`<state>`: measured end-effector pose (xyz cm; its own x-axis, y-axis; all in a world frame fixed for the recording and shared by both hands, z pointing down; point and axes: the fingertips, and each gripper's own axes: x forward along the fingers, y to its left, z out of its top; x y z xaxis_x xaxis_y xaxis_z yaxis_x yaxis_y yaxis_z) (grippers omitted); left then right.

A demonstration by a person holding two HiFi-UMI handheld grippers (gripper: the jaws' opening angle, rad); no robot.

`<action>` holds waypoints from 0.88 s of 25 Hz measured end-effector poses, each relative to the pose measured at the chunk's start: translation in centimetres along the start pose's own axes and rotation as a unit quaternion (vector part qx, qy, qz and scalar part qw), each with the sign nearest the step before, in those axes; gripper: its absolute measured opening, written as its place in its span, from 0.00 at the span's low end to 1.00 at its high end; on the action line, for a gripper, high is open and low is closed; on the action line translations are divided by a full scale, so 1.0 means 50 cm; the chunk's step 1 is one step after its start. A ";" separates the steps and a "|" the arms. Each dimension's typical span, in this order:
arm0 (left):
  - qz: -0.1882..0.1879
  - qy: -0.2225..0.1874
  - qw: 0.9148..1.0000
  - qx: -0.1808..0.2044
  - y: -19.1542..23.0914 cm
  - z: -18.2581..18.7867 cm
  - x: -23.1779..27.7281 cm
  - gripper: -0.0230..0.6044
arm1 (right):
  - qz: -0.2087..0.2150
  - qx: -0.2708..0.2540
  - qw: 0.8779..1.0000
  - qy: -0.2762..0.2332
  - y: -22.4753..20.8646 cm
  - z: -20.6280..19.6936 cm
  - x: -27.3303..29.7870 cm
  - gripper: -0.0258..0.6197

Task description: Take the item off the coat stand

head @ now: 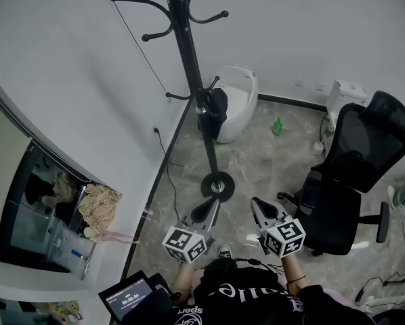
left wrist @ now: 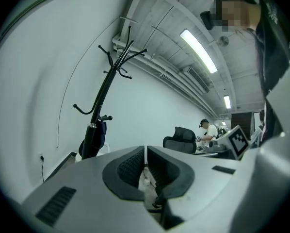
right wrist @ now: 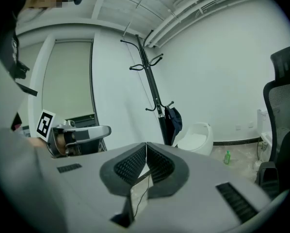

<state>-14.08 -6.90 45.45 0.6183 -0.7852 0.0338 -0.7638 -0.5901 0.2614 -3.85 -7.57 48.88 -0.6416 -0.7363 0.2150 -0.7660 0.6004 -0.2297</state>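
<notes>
Dark blue item [head: 218, 107] on a black stand [head: 187, 53], seen from the head view with both gripper views.

**Position.** The item hangs from a low hook [right wrist: 170, 103] on the stand's pole, on the side facing a white tub [head: 240, 100] by the wall. It sits well above the base [head: 217, 184] and far below the crown of top hooks. It lies against the pole.

**Orientation.** The item droops as a narrow fold. Its long axis is close to vertical and runs alongside the pole, with the upper end caught on the hook and the free end pointing at the floor. Whether it is a bag, a cap or a garment cannot be told.

**Grippers.** The left gripper [head: 204, 212] and right gripper [head: 260, 207] are held side by side close to the person's body, near the base and well apart from the item. Each gripper's own view shows its ribbed pads pressed together with nothing between them.

**Step in hand.** By judgement, the task is at its start: the item is untouched and the reach is not yet made.

**Next move.** One gripper would need to rise toward the hook and spread its jaws. It would then pinch the fabric just below the hanging point and lift it up and outward, so that it clears the hook's upturned tip. A straight downward pull would likely snag the item or tilt the stand.
</notes>
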 end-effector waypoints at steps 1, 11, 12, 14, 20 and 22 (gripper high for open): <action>-0.006 0.001 1.000 -0.001 0.018 0.004 0.013 0.04 | -0.006 0.002 1.000 -0.001 -0.006 0.004 0.015 0.07; -0.038 0.019 0.999 -0.028 0.101 -0.006 0.099 0.04 | -0.036 0.008 0.999 0.021 -0.048 0.009 0.101 0.07; -0.039 0.020 0.999 -0.031 0.107 -0.008 0.104 0.04 | -0.037 0.010 0.999 0.022 -0.051 0.009 0.107 0.07; -0.039 0.020 0.998 -0.034 0.117 -0.011 0.116 0.04 | -0.038 0.011 0.999 0.023 -0.062 0.010 0.120 0.07; -0.029 0.027 0.998 -0.047 0.154 -0.022 0.157 0.04 | -0.025 0.012 0.999 0.034 -0.097 0.020 0.175 0.07; -0.031 0.023 0.998 -0.047 0.163 -0.020 0.183 0.04 | -0.013 0.007 0.999 0.036 -0.111 0.029 0.197 0.07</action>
<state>-14.44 -18.72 48.84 0.6739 -0.7365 0.0585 -0.7038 -0.6159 0.3542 -5.84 -18.61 50.88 -0.6233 -0.7265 0.2893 -0.7819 0.5771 -0.2357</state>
